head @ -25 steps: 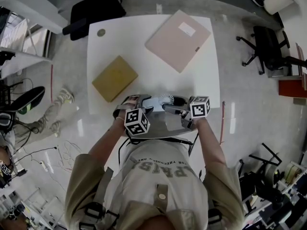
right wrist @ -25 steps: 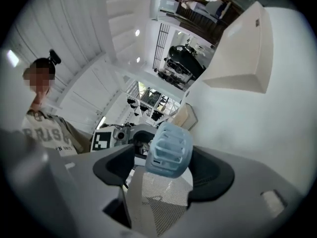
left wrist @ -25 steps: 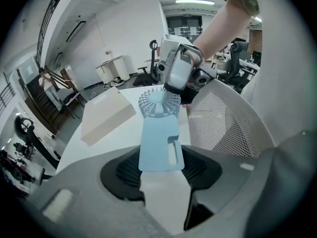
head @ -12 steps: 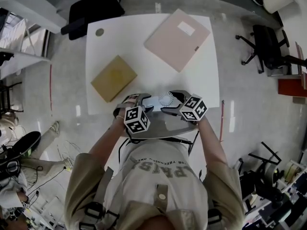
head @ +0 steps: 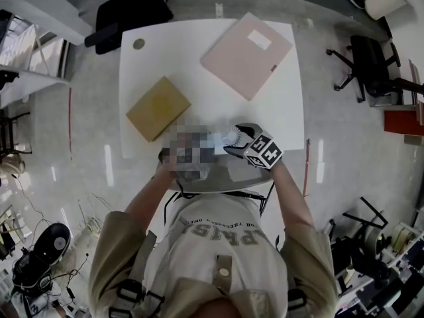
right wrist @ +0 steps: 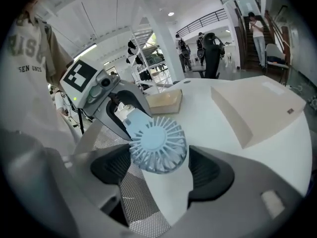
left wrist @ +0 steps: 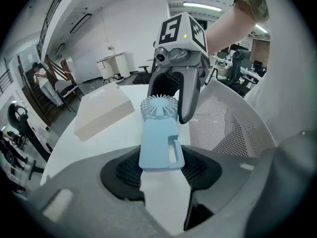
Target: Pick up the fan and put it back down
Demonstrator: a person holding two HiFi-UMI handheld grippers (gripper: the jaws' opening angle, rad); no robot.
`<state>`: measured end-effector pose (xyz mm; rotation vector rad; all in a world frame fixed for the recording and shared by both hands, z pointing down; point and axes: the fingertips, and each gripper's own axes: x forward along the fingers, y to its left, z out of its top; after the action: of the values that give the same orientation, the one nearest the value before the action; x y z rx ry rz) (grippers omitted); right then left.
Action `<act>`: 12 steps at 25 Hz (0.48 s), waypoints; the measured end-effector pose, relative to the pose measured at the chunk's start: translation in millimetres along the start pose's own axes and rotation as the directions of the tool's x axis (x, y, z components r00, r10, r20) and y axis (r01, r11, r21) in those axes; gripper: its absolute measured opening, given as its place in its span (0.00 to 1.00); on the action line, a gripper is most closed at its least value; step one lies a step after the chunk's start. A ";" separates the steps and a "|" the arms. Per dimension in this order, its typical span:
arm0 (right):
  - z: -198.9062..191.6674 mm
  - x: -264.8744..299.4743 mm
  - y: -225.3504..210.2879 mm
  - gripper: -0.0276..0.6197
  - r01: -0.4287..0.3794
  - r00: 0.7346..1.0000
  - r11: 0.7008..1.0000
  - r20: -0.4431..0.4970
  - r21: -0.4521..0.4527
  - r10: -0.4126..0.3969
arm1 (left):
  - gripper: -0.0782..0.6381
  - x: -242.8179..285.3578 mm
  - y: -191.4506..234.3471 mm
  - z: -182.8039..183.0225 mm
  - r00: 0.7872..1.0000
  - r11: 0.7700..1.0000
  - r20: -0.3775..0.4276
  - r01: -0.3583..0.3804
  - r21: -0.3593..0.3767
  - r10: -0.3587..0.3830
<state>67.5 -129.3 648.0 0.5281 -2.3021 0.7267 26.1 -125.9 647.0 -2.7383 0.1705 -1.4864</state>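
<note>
A light-blue hand-held fan point(left wrist: 159, 145) hangs over the white table's near edge point(head: 278, 128), its round grille head point(head: 231, 136) pointing away from my left gripper. My left gripper point(left wrist: 161, 165) is shut on the fan's flat body; in the head view a mosaic patch covers it. My right gripper point(right wrist: 161, 170) faces it from the other side, its jaws just opened wide. The grille head point(right wrist: 158, 144) sits between them, with a small gap on the right. Each gripper shows in the other's view: the right one point(left wrist: 173, 90), the left one point(right wrist: 124, 120).
A yellowish flat box point(head: 158, 108) lies on the table's left half, and a larger pink one point(head: 246, 55) at the far right. A grey mesh chair back point(head: 225, 177) sits just under both grippers. Black office chairs point(head: 129, 15) stand beyond the table.
My right gripper has rolled, sunk a little and shifted left, so its jaws now straddle the fan's head. The left gripper and the fan have stayed put.
</note>
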 end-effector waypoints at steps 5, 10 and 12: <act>-4.0 5.9 -5.8 0.55 0.039 0.997 0.998 -0.058 -0.055 -0.043 | 0.41 7.3 3.6 -4.3 1.000 1.000 -0.023 -0.008 -0.004 0.008; -3.1 13.9 -14.2 0.54 0.068 0.993 0.995 -0.088 -0.076 -0.075 | 0.41 13.3 11.9 -10.2 0.998 1.000 -0.052 -0.019 0.003 0.019; -4.3 17.0 -17.6 0.54 0.062 0.992 0.995 -0.102 -0.072 -0.070 | 0.41 16.2 14.4 -12.3 0.998 1.000 -0.058 -0.012 -0.003 0.012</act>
<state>67.0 -143.0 668.8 0.5198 -2.1934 0.6261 23.2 -141.5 666.2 -2.6933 0.1906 -1.5651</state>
